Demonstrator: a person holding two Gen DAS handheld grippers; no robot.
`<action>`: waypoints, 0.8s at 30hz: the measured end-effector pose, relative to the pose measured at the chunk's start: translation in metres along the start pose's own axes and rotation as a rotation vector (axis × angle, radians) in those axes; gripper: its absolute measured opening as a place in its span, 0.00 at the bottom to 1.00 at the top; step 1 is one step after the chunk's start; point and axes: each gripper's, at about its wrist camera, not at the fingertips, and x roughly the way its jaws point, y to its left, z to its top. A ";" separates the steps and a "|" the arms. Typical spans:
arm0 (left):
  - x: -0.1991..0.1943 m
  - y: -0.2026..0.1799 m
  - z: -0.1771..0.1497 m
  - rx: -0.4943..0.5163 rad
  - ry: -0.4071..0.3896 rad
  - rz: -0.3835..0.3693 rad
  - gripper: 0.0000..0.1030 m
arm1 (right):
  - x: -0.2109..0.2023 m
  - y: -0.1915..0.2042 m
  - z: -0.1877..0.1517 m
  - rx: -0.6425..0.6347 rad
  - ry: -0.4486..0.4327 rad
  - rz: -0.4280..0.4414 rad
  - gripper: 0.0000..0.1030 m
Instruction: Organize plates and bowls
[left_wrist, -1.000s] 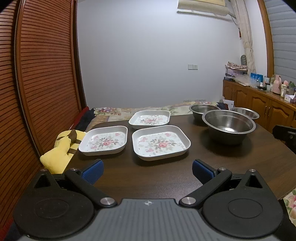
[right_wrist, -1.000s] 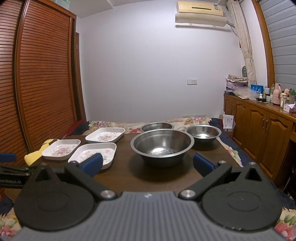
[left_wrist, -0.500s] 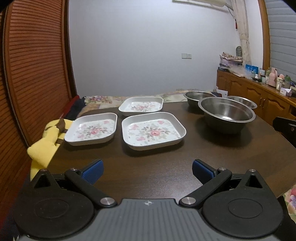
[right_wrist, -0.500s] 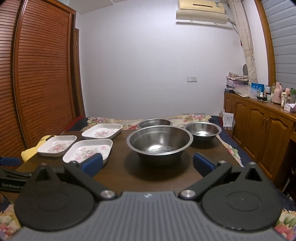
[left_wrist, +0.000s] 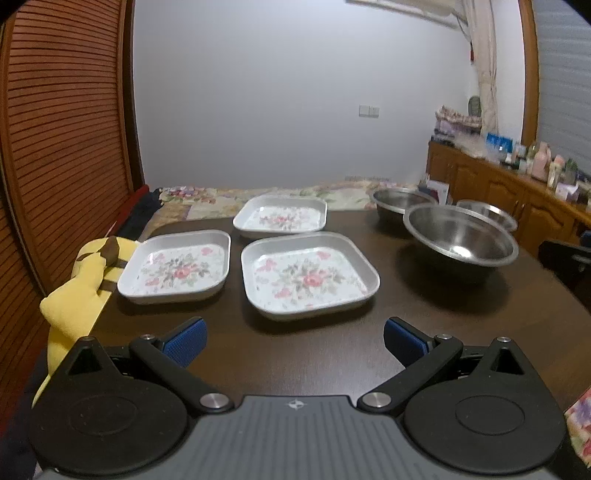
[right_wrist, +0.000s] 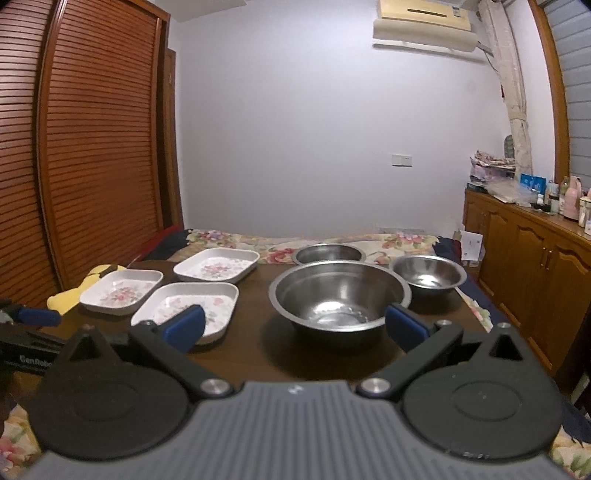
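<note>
**Both claws released, nothing gripped**

Left wrist: your left gripper is spread wide, empty, just short of the nearest white floral square plate on the dark wooden table.

Right wrist: your right gripper gapes empty before the large steel bowl, right of that plate.

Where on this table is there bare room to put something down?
The widest bare wood is the near strip of the table, between the nearest floral plate and the open left gripper. A narrower lane runs between that plate and the big steel bowl. The far half is crowded: two more plates and two smaller bowls.
</note>
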 end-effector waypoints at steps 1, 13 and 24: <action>-0.001 0.003 0.003 -0.001 -0.006 0.003 1.00 | 0.001 0.001 0.002 0.001 -0.005 0.000 1.00; 0.007 0.045 0.039 0.005 -0.050 0.032 1.00 | 0.014 0.020 0.030 -0.014 -0.035 0.065 1.00; 0.041 0.080 0.052 0.004 -0.043 0.001 0.99 | 0.058 0.039 0.028 -0.039 0.014 0.175 1.00</action>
